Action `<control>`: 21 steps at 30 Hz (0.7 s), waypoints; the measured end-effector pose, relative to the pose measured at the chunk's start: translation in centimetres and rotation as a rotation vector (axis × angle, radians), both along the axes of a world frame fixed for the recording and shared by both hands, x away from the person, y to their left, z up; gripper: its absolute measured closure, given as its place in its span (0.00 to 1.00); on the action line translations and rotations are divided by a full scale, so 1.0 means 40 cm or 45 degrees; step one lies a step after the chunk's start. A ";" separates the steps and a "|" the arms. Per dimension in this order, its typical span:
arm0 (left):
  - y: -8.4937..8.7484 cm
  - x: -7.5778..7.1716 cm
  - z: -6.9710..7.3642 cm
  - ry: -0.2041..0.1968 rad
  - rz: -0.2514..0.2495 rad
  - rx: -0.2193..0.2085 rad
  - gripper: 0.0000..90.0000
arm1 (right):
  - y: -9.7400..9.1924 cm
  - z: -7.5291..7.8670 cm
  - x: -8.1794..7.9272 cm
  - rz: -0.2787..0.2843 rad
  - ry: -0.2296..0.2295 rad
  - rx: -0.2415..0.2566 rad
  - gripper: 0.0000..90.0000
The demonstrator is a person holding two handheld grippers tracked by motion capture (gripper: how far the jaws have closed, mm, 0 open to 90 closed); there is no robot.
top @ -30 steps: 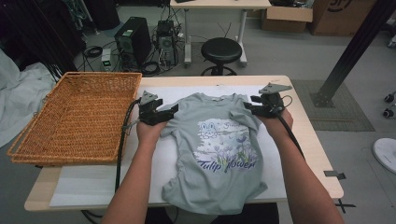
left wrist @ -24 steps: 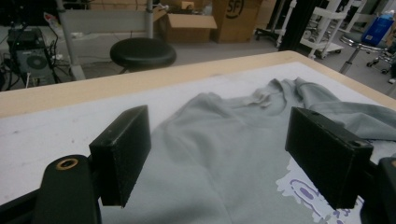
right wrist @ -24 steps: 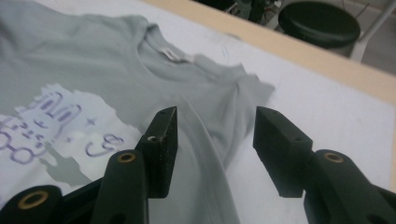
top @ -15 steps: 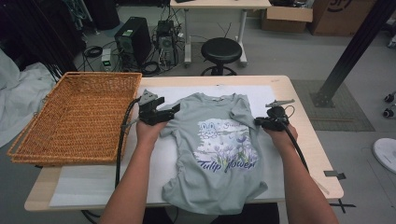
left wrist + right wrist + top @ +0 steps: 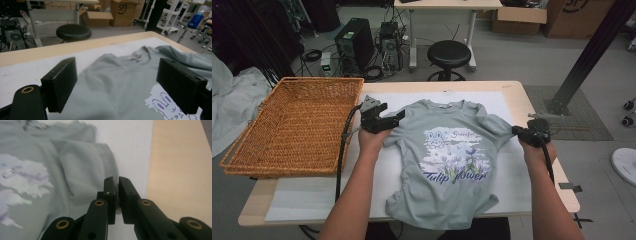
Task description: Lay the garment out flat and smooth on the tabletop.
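Observation:
A grey-green T-shirt point(image 5: 447, 160) with a purple flower print lies face up on the white mat point(image 5: 312, 200). My left gripper point(image 5: 398, 117) rests at the shirt's left shoulder. Its jaws have just been opening; in the left gripper view they point(image 5: 116, 68) stand wide apart, with the shirt point(image 5: 112, 85) lying under them and nothing pinched. My right gripper point(image 5: 516, 131) is at the outer end of the right sleeve point(image 5: 496, 125). Its jaws point(image 5: 116, 181) closed and then eased slightly, and they stand almost together on the hem of the sleeve point(image 5: 90, 162).
A large wicker basket point(image 5: 292, 125) fills the table's left part, its rim close to my left gripper. Bare wood of the table point(image 5: 537, 105) lies just right of the mat. A black stool point(image 5: 448, 52), computers and cables stand on the floor behind.
My right gripper has moved from the shirt's right shoulder outward and nearer to the sleeve's end, drawing the sleeve out flat. The left hand has stayed put.

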State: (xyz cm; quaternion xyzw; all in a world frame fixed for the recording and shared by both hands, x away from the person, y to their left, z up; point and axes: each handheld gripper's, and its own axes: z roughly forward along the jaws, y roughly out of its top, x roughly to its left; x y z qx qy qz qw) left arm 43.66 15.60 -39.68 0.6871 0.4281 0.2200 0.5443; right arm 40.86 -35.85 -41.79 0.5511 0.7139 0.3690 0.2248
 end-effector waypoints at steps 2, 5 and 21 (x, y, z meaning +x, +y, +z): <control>-0.004 0.000 -0.002 0.006 -0.006 0.006 0.19 | -0.006 -0.005 -0.005 -0.015 -0.011 -0.009 0.84; -0.005 -0.002 -0.001 0.002 -0.010 0.012 0.19 | 0.009 0.020 0.021 -0.021 -0.088 -0.002 0.72; 0.026 -0.015 0.023 -0.023 0.013 0.047 0.20 | 0.106 -0.062 0.198 0.060 0.093 -0.074 0.79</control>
